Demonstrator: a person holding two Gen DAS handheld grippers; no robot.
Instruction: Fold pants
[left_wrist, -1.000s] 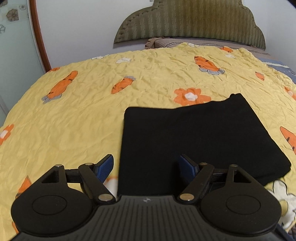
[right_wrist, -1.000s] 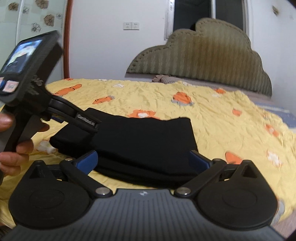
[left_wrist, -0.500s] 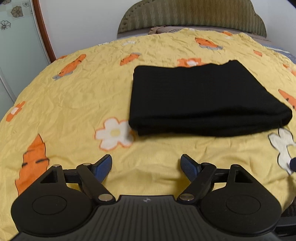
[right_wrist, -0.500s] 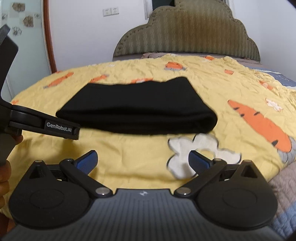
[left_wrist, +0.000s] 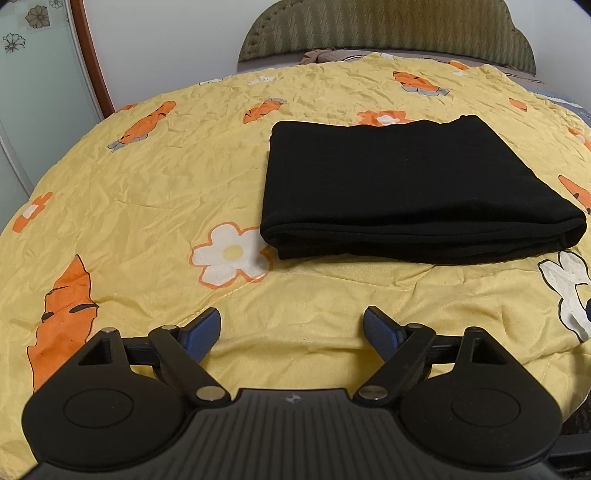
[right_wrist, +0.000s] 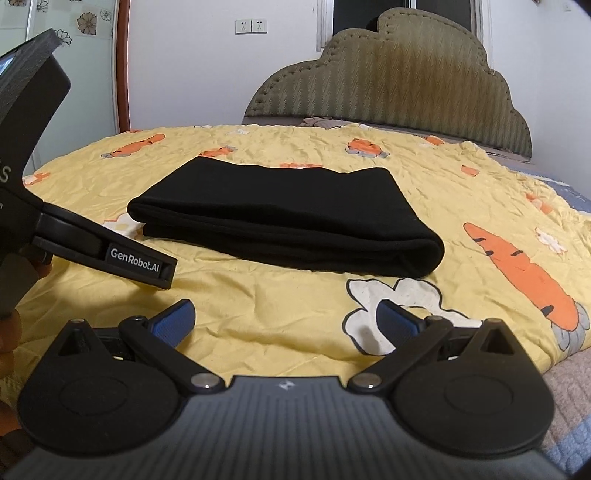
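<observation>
I've pulled both grippers back off the pants (left_wrist: 417, 192); left gripper (left_wrist: 291, 328) and right gripper (right_wrist: 286, 319) hang spread, empty, over the yellow carrot-print bedspread (left_wrist: 147, 192), padded headboard (right_wrist: 391, 77) upper centre.

The left gripper's body (right_wrist: 44, 206) runs off the left edge of the right wrist view — its fingertips hidden behind its own black side — and the hand (right_wrist: 9, 332) holding it shows only as slivers at lower left.
</observation>
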